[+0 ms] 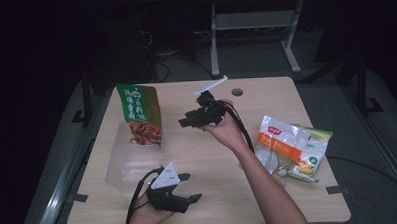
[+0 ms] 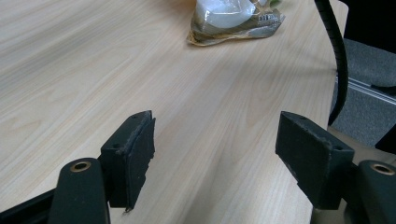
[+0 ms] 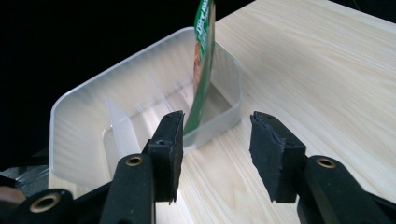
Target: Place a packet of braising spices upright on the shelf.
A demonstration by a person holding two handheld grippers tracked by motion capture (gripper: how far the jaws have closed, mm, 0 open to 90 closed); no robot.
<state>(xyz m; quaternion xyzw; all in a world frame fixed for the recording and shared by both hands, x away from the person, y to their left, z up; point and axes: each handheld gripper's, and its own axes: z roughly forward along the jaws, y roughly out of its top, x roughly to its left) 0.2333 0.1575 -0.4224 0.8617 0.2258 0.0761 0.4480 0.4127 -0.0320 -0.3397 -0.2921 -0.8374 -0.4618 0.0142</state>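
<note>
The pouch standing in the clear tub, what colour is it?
Mostly green, with a reddish-brown food picture low down; the pouch shows best in the high view.

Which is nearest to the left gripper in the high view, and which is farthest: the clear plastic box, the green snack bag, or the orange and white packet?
From the left gripper, at the near table edge:
1. Clear plastic box, just beside it on the left.
2. Orange and white packet, across on the right side.
3. Green snack bag, standing upright in the box's far end.
Items 2 and 3 are nearly too close to call.
</note>
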